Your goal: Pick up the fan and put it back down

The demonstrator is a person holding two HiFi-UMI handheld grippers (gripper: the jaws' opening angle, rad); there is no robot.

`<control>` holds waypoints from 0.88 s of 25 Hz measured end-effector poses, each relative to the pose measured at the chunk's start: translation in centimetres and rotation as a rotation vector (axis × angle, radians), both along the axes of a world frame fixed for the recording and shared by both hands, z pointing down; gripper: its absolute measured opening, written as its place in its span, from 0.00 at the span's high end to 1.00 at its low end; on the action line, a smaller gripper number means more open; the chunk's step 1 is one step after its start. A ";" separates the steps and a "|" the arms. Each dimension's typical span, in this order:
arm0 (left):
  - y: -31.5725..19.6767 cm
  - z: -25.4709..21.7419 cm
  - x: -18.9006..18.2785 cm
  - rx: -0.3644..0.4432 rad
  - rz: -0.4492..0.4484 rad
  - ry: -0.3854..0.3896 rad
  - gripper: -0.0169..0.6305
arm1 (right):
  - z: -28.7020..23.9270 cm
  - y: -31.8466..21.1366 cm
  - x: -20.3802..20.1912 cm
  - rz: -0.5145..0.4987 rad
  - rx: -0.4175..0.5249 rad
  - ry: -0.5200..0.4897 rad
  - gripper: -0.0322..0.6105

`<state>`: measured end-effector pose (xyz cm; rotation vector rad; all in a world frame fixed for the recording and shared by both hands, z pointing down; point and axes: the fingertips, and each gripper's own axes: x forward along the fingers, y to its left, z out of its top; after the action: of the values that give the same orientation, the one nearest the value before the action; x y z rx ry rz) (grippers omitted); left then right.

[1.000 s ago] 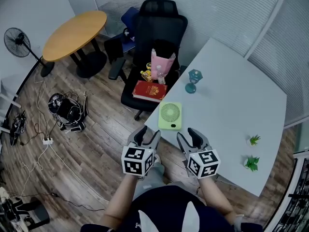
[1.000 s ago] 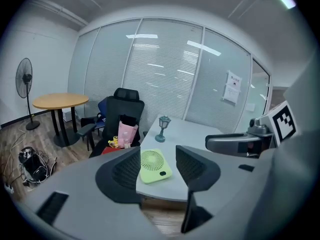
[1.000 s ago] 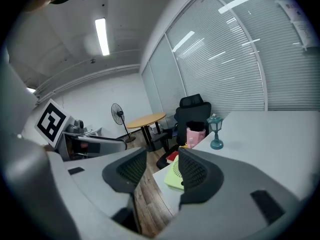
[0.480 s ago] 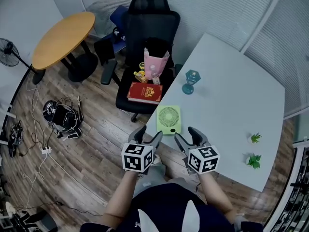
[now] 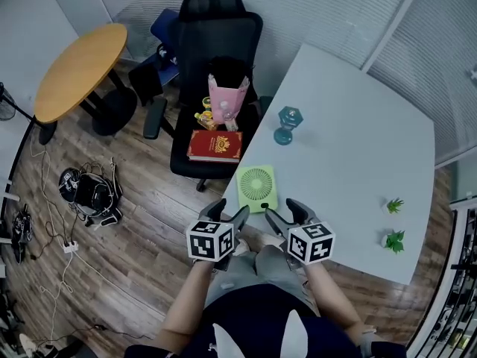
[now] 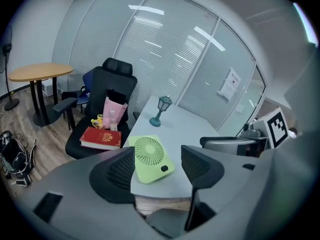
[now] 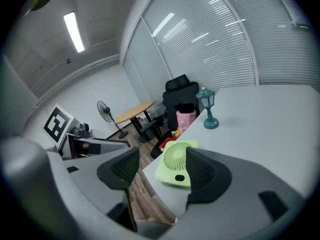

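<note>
On the white table (image 5: 350, 118) edge the green fan (image 5: 257, 188) lies flat just ahead, between left gripper (image 5: 229, 211) (wide open) & right gripper (image 5: 282, 210) (opening), both empty.

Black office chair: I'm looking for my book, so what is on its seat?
A red book, a pink bag and small yellow items sit on the chair seat. The bag's inside cannot be seen.

Fan (image 5: 257, 187) on tabletop (image 5: 350, 148), near left corner. Lantern (image 5: 285, 125) behind it. Plant (image 5: 393, 205) and second plant (image 5: 393, 239) near right edge. Book (image 5: 215, 145) on chair (image 5: 216, 36), left of tabletop.
</note>
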<state>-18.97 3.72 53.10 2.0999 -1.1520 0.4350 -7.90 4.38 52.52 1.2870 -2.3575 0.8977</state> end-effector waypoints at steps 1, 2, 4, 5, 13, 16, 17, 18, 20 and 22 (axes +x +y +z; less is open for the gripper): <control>0.0 0.4 0.1 -0.012 0.002 0.007 0.54 | 0.4 0.0 0.1 0.000 -0.011 0.004 0.49; 0.0 0.7 0.2 -0.023 0.003 0.013 0.54 | 0.8 0.0 0.1 -0.001 -0.021 0.007 0.49; -0.1 1.3 0.5 -0.041 0.011 0.025 0.54 | 1.5 -0.2 0.4 -0.003 -0.039 0.012 0.49; -0.2 1.6 0.7 -0.048 0.016 0.032 0.54 | 1.8 -0.4 0.5 -0.003 -0.047 0.014 0.49; -1.6 3.8 1.3 -0.111 0.004 0.055 0.54 | 3.9 -1.7 0.6 -0.014 -0.116 -0.001 0.50; -2.5 4.5 1.7 -0.132 -0.005 0.070 0.54 | 4.8 -2.6 0.8 -0.034 -0.148 -0.005 0.50; -2.8 4.8 1.8 -0.140 -0.004 0.066 0.54 | 5.1 -2.9 0.9 -0.039 -0.156 -0.006 0.50; -3.0 5.2 1.9 -0.148 -0.002 0.060 0.54 | 5.3 -3.2 1.0 -0.042 -0.163 -0.007 0.50; -3.5 6.0 2.0 -0.163 -0.001 0.047 0.54 | 5.9 -3.7 1.1 -0.046 -0.179 -0.012 0.50; -3.9 6.6 2.2 -0.178 -0.009 0.042 0.54 | 6.3 -4.2 1.1 -0.054 -0.196 -0.014 0.50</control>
<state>-16.75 -0.21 59.72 1.9402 -1.0582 0.4700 -6.83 0.22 58.85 1.1379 -2.2385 1.0938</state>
